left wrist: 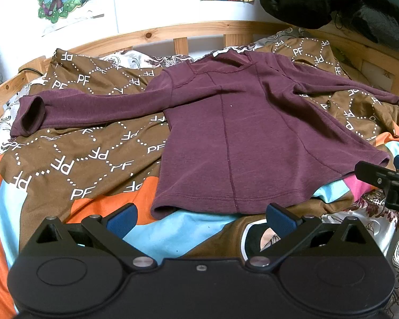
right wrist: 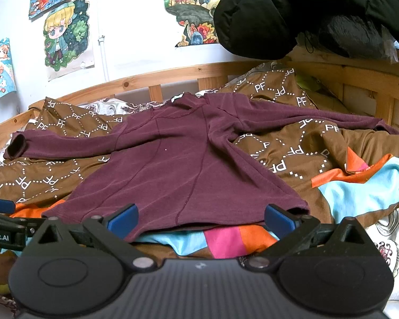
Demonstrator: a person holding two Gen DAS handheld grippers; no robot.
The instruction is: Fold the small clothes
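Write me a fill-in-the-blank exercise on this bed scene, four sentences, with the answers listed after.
1. The long-sleeved top spread on the bed is ____ in colour.
2. The brown quilt cover under it repeats the white letters ____.
3. Both the left tongs and the right tongs are ____, holding nothing.
4. The bed rail behind the top is made of ____.

Answers: maroon; PF; open; wood

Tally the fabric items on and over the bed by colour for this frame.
Maroon long-sleeved shirt: 1
Brown patterned cloth under it: 1
Black padded jacket hanging above: 1
Total: 3
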